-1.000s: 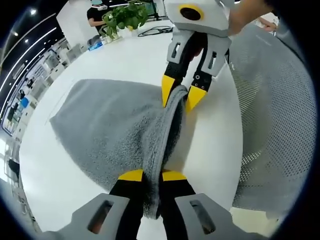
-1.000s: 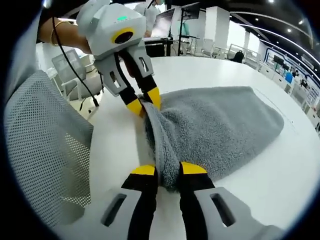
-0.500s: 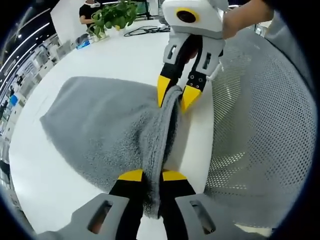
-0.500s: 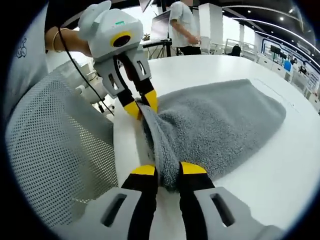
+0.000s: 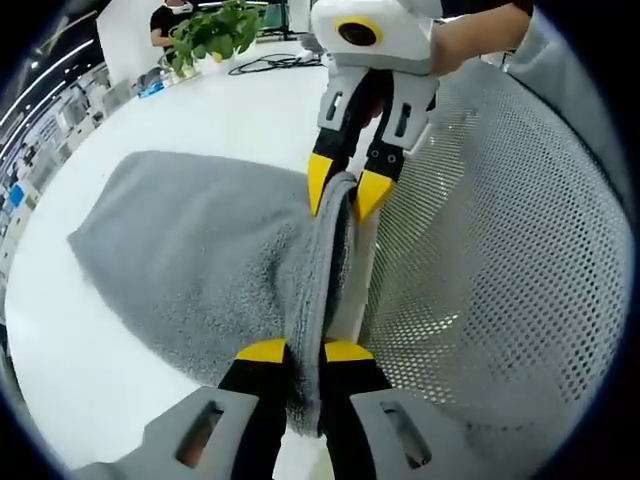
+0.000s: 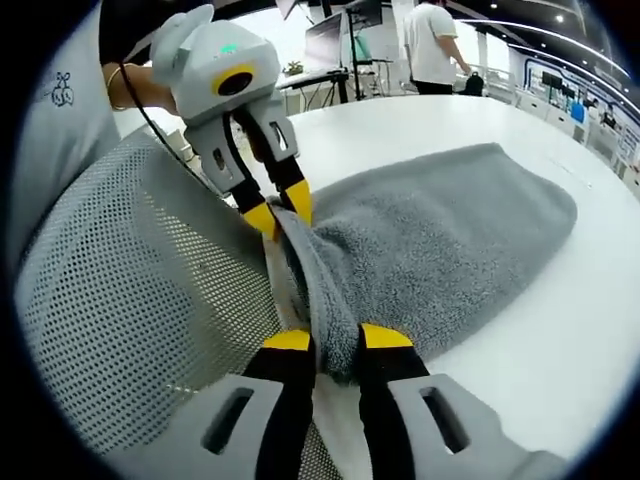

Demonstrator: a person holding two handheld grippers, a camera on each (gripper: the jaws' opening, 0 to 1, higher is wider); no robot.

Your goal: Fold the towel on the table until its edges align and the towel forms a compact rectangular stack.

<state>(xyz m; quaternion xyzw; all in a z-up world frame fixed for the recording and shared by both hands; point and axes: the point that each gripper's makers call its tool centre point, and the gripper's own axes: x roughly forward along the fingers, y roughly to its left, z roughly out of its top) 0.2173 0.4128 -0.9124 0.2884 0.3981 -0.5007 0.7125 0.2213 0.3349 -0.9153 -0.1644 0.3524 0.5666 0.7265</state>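
Observation:
A grey towel (image 5: 190,250) lies spread on the white table (image 5: 90,360), its near edge lifted and stretched taut between both grippers. My left gripper (image 5: 305,352) is shut on one corner of the towel. The right gripper (image 5: 337,190) comes in from above in the left gripper view, pinching the other corner. In the right gripper view my right gripper (image 6: 337,340) is shut on the towel (image 6: 440,240), and the left gripper (image 6: 280,207) holds the far corner. The held edge hangs at the table's (image 6: 560,340) rim.
A grey mesh chair back (image 5: 500,250) stands right against the table edge, under the held towel edge, and shows again as mesh (image 6: 130,300) at left. A potted plant (image 5: 210,30) and cables sit at the table's far side. A person (image 6: 432,45) stands beyond.
Both grippers have drawn the held towel edge back toward the table rim and over the mesh chair. The towel body slid along the table with them. Grips unchanged.

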